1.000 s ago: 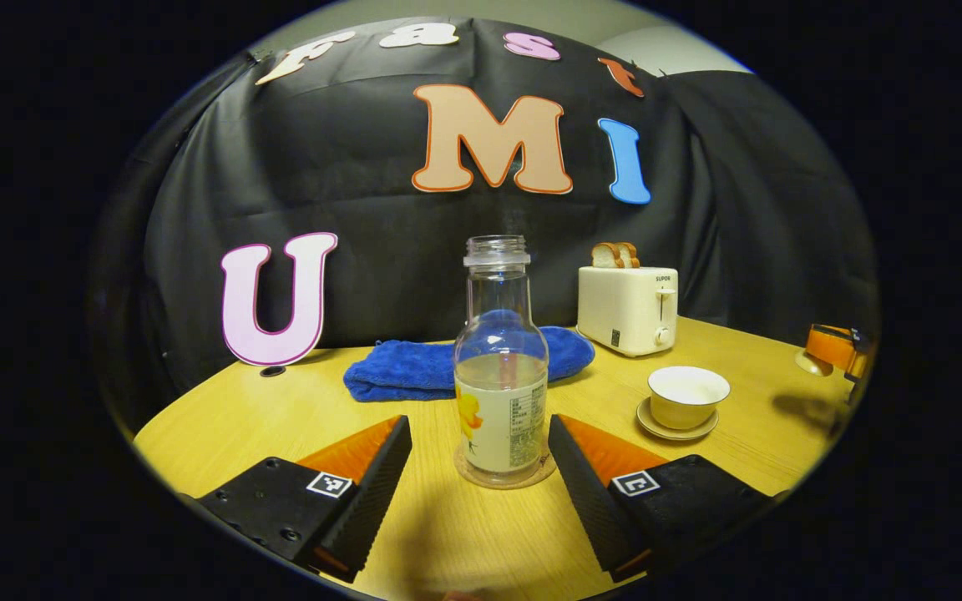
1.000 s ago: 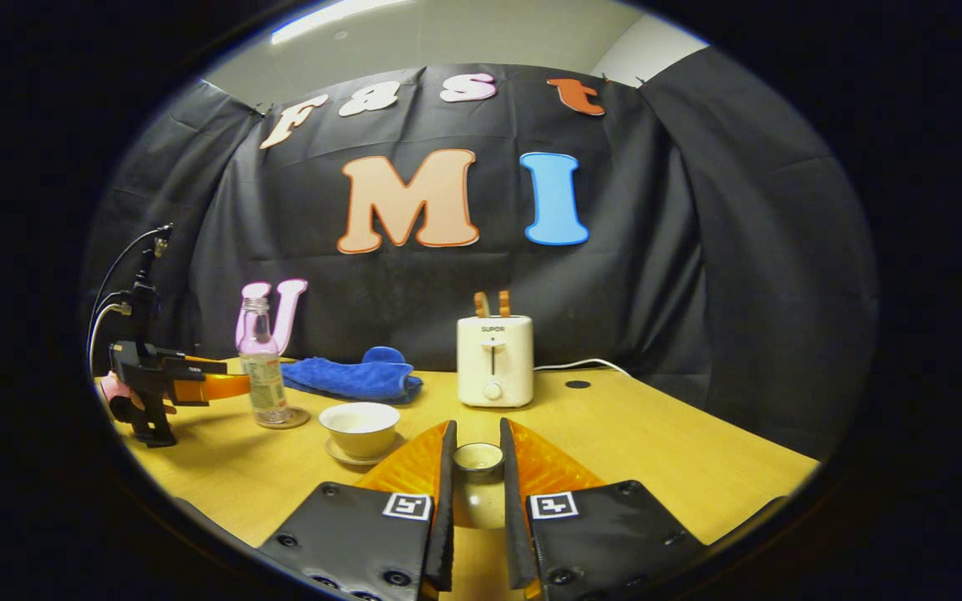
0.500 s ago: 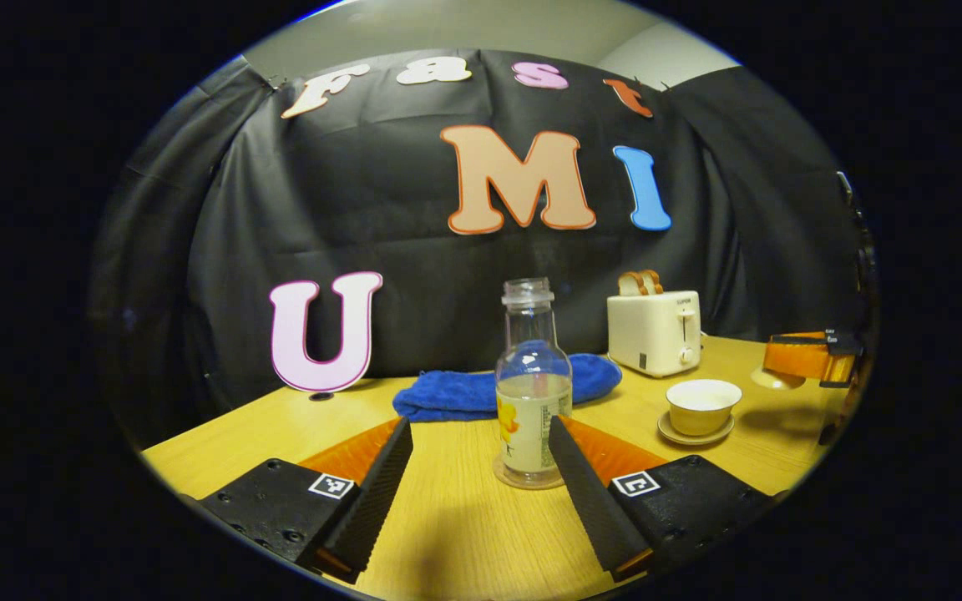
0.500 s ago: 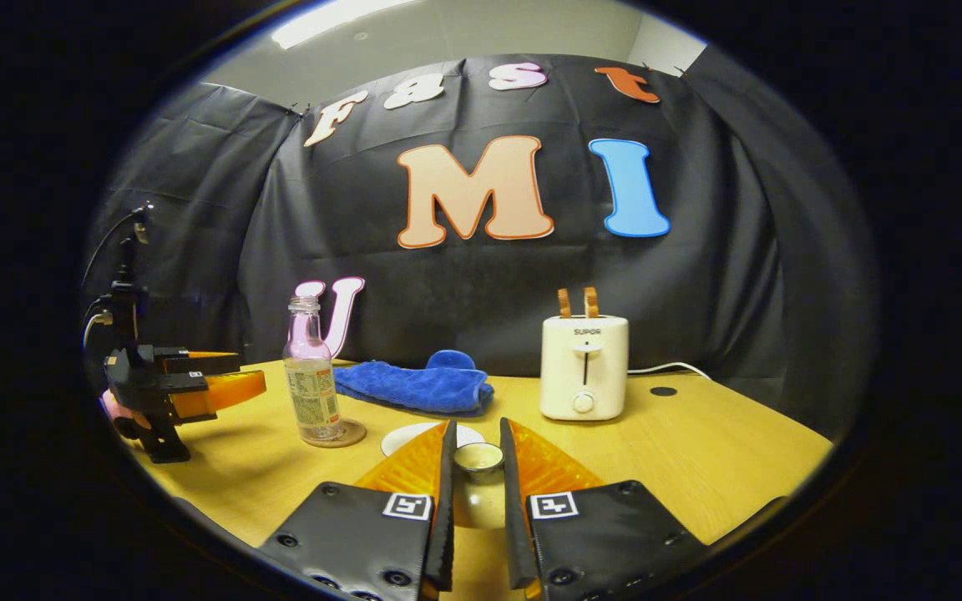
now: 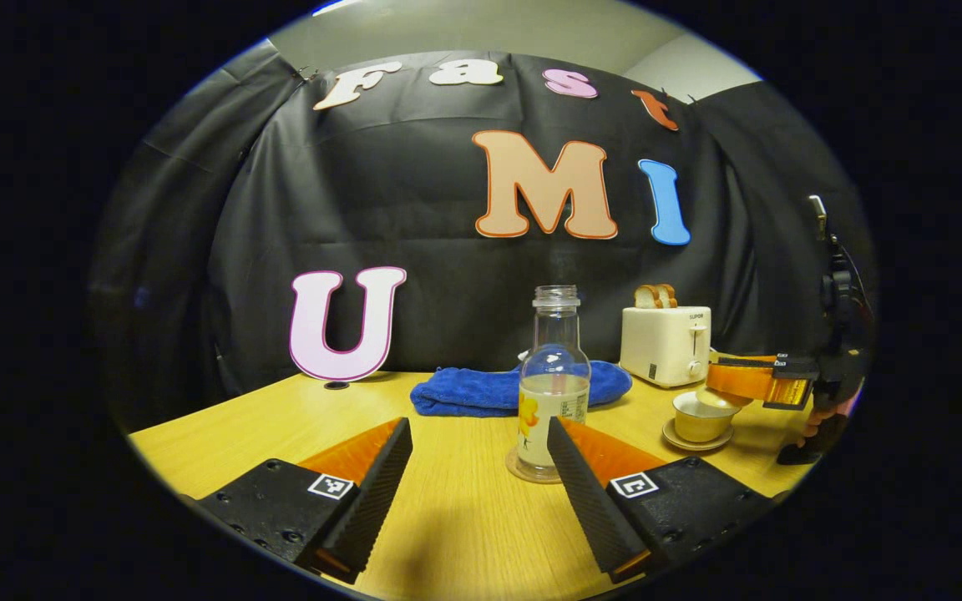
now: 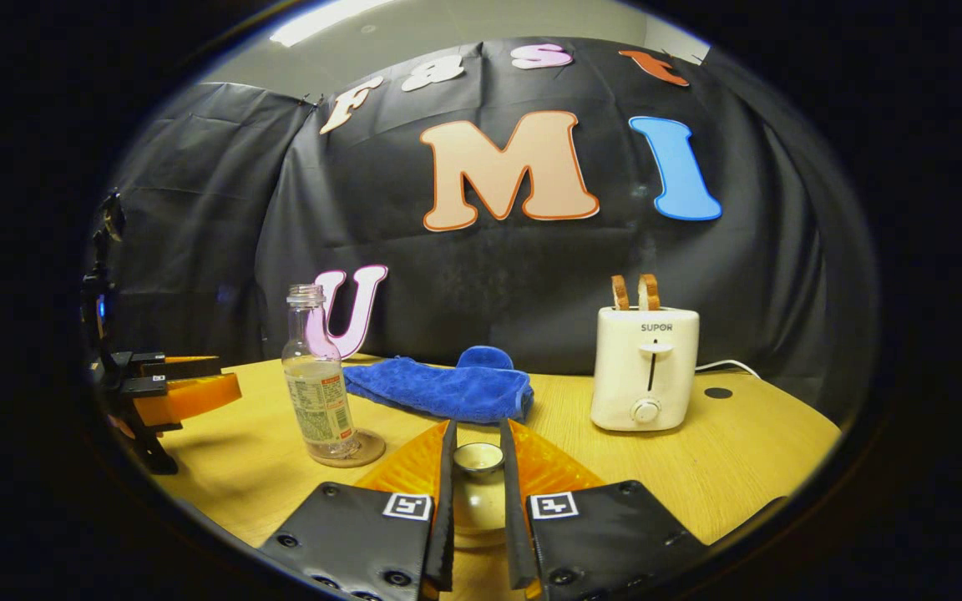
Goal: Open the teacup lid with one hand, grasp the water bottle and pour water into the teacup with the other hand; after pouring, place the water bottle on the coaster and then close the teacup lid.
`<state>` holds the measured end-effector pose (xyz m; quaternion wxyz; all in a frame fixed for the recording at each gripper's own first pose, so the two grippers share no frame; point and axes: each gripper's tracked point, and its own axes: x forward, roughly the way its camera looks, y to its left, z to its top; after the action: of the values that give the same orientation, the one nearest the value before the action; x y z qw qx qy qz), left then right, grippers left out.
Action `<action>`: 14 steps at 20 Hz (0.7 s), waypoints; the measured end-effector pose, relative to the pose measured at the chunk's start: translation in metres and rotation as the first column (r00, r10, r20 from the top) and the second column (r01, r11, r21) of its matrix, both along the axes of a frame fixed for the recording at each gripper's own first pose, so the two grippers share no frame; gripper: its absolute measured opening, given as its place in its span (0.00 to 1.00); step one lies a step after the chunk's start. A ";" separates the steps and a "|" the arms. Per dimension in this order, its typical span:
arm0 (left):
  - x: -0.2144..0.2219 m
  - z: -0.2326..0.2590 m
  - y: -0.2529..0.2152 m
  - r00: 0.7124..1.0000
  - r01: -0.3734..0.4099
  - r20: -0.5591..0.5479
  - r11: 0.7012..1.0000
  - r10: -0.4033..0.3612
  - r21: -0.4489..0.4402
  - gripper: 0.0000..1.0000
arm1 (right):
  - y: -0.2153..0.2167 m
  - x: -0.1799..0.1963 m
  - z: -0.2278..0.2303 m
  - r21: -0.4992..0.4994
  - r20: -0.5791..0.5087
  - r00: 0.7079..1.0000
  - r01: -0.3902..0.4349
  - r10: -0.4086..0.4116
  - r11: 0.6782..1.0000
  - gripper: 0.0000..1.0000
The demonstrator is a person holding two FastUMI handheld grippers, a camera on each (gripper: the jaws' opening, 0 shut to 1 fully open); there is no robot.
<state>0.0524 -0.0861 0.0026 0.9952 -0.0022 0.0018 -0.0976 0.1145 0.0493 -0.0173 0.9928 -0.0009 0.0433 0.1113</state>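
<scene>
The bottle [image 5: 554,399] stands on its coaster [image 6: 349,451], part full — pouring looks done. The left gripper [image 5: 473,476] hangs with jaws wide apart and empty, short of the bottle. The right gripper [image 6: 476,488] pinches the lid [image 6: 478,458] by its knob, at the cup [image 5: 698,415] on its saucer [image 5: 696,437]. Only setting the lid down remains. Bare table [image 6: 748,467] lies right of the toaster [image 6: 646,367]; the towel [image 6: 448,388] sits well behind.

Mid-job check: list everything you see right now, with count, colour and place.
water bottle: 1, clear, uncapped, on coaster
coaster: 1, brown, under bottle
teacup: 1, cream, on saucer
saucer: 1, cream, right of bottle
teacup lid: 1, cream, between right gripper's fingers
towel: 1, blue, table rear
toaster: 1, white, two bread slices
table: 1, wood
left gripper: open, facing bottle
right gripper: shut on lid
</scene>
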 end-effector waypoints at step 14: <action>-0.002 -0.001 0.002 1.000 -0.018 0.000 1.000 0.018 0.004 0.95 | 0.007 0.006 -0.018 -0.032 -0.105 0.994 -0.023 0.019 0.999 0.36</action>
<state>0.0505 -0.0840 0.0019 0.9961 -0.0005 0.0022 -0.0884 0.1208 0.0566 -0.0355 0.9878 -0.0120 0.0970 0.1210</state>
